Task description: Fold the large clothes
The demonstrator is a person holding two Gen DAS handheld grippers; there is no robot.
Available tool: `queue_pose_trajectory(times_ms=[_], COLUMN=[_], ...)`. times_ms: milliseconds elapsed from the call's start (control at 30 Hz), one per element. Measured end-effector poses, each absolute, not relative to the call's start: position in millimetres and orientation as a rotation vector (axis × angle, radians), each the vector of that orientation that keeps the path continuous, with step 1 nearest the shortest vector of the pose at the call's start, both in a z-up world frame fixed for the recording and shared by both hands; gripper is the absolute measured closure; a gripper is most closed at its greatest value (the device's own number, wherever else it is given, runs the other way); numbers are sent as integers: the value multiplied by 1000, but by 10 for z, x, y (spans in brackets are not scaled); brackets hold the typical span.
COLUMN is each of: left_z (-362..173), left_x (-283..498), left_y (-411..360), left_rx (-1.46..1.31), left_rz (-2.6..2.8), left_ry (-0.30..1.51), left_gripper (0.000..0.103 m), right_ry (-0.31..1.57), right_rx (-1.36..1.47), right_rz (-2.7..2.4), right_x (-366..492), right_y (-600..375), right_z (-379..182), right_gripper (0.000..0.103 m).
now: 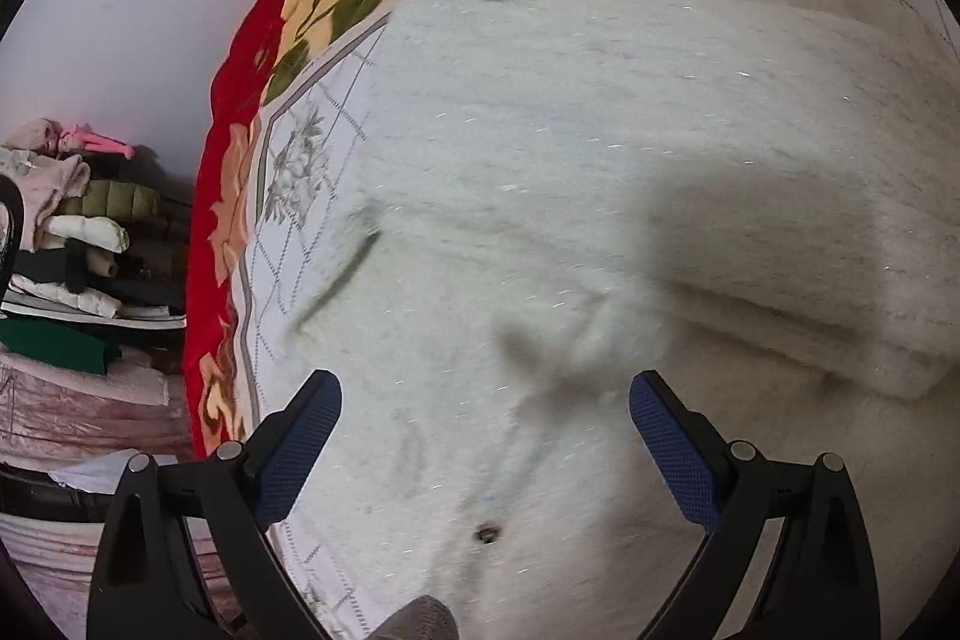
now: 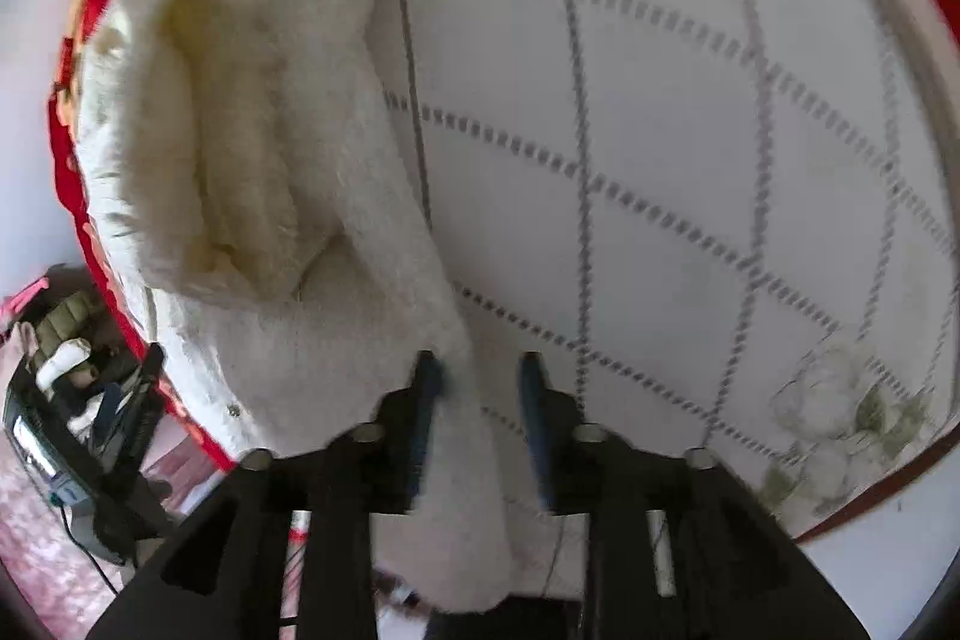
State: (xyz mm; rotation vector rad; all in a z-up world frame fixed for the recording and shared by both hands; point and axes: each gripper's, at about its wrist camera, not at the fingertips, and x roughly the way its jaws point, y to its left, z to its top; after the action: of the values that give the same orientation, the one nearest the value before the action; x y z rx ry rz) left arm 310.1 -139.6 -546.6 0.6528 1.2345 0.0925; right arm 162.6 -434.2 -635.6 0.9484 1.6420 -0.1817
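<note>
Left gripper [image 1: 485,418]: I held it spread, empty, above the fuzzy white coat [image 1: 600,160].
Right gripper [image 2: 477,379]: I pinched the coat's edge at 6 o'clock, for folding.

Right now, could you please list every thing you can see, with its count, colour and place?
fluffy garment: one, cream-white, spread on the bed cover, one edge between the right tool's fingers
bed cover: one, white with grey grid lines, under the garment
flower blanket: one, red with yellow flowers, along the bed edge
clothes pile: one heap, mixed colours, beside the bed at left
left tool: one, black with blue pads, open above the garment
right tool: one, black with blue pads, around the garment edge
</note>
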Motion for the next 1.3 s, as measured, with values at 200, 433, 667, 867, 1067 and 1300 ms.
queue_pose_trajectory(times_ms=[200, 433, 667, 867, 1067, 1300], left_z=[-5886, -6022, -5954, -5595, -5198, -5202], left_x=[3041, 2992, 3012, 2666, 2203, 1798], left_y=[-1613, -1547, -1454, -1022, -594, -425], left_rx=[732, 722, 661, 580, 519, 524], left_rz=[117, 133, 161, 212, 266, 294], left_ry=[1258, 1274, 1293, 1276, 1293, 1320], left_gripper=[4, 2, 0, 0, 0, 0], right_ry=[1573, 1585, 1525, 1613, 1692, 1893], right_rx=[743, 557, 549, 539, 607, 813], right_rz=[-125, -70, -45, 8, 23, 94], right_x=[2022, 2288, 2246, 2556, 2106, 992], right_y=[-4456, -4267, -4199, -4043, -3936, -3206], right_z=[-6204, -6513, -6482, -6615, -6306, -6694], right_gripper=[51, 57, 37, 0, 23, 96])
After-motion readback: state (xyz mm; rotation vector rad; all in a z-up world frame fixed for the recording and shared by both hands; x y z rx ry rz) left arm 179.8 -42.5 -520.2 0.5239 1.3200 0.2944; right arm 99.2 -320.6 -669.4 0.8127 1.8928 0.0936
